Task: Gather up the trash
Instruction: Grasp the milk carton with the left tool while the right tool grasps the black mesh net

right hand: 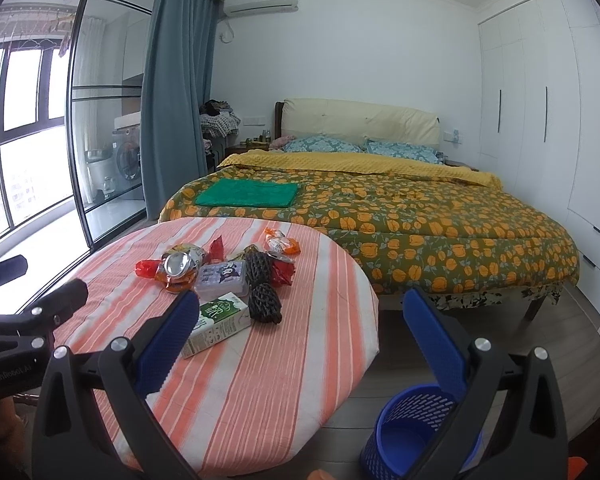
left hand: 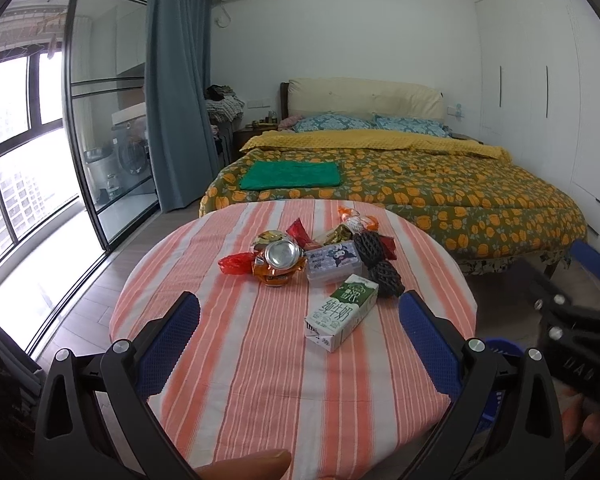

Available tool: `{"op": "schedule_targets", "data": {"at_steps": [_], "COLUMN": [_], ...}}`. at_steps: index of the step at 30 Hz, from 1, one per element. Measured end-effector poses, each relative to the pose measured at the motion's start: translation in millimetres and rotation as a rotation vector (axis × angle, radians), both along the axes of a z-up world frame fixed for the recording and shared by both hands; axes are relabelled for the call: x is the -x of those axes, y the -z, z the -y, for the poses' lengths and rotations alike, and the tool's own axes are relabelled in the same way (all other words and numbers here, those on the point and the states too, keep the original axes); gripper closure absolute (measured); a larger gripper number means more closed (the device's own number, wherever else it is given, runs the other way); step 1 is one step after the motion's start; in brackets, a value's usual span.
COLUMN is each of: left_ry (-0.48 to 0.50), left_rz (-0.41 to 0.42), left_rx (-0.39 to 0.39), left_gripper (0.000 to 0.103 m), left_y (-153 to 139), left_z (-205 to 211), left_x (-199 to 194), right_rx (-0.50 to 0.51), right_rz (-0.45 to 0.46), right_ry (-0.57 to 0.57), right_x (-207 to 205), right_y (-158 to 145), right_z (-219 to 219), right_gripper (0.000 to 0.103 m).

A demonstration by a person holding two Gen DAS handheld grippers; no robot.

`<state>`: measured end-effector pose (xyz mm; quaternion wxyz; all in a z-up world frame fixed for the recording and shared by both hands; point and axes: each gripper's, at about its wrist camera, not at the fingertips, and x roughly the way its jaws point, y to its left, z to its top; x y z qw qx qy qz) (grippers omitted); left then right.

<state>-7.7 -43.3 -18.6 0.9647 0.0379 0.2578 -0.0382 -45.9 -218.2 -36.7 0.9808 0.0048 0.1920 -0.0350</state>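
I see a matt striped cloth [left hand: 236, 360] over the table, a crushed can [left hand: 278, 258] of shiny metal, a smooth printed-card milk carton [left hand: 342, 312], rough black foam netting [left hand: 380, 264], glossy red wrappers [left hand: 236, 263], and a perforated blue plastic bin [right hand: 416, 432].

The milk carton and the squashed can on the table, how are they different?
The milk carton is a green and white box; the can is round, silvery and orange. The carton keeps its box shape, while the can is crushed. The carton lies nearest the grippers, apart from the pile; the can sits among the wrappers. Both rest on the striped tablecloth, untouched.
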Motion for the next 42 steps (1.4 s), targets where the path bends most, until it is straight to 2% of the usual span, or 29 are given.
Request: {"op": "schedule_targets", "data": {"at_steps": [4,6,8,10,15,19,22,24,25,26,27,29,33,34,37,41,42], "left_ry": [0.064,0.098,0.145,0.2,0.362,0.417,0.433,0.445,0.447,0.449,0.442,0.415,0.318,0.279,0.215,0.176,0.175], "left_rz": [-0.12,-0.187,-0.228,-0.26,-0.331,-0.4,-0.447,-0.472,-0.479,-0.489,-0.493,-0.471,-0.459,-0.46,-0.453,-0.435,-0.438], "left_rx": [-0.042,-0.026,0.007,0.009,-0.045,-0.131,-0.192,-0.205,-0.208,-0.205,-0.202,-0.164,-0.055,-0.016,0.037,0.029,0.028], "left_gripper": [0.004,0.004,0.004,0.004,0.004,0.005,0.011,0.02,0.025,0.038,0.046,0.052,0.053,0.053,0.053,0.051,0.047], "left_y": [39,57,68,79,96,119,137,146,149,153,155,153,140,138,135,136,137], "left_z": [-13,-18,-20,-16,12,35,48,50,51,51,50,41,7,-8,-32,-43,-44], "left_x": [-32,-48,-60,-76,-124,-170,-194,-201,-202,-203,-203,-200,-183,-177,-169,-166,-167], "right_rx": [-0.005,-0.018,-0.023,-0.025,-0.03,-0.023,-0.016,-0.012,-0.013,-0.014,-0.018,-0.041,-0.07,-0.071,-0.086,-0.116,-0.12], "right_rz": [-0.022,-0.051,-0.073,-0.09,-0.103,-0.117,-0.134,-0.146,-0.153,-0.159,-0.164,-0.177,-0.228,-0.248,-0.319,-0.416,-0.432], "right_ry": [0.028,0.039,0.052,0.062,0.071,0.067,0.063,0.058,0.052,0.048,0.041,0.013,-0.039,-0.058,-0.137,-0.259,-0.272], "right_x": [-8,-14,-17,-19,-21,-22,-24,-25,-27,-28,-30,-38,-62,-73,-112,-176,-187], "right_y": [12,22,30,37,42,47,53,58,61,63,66,71,86,91,103,112,113], "right_z": [12,19,25,30,34,33,33,33,33,33,33,36,39,38,29,6,3], "right_gripper": [0.004,0.004,0.004,0.004,0.004,0.005,0.005,0.005,0.005,0.005,0.005,0.005,0.005,0.005,0.005,0.01,0.012]}}
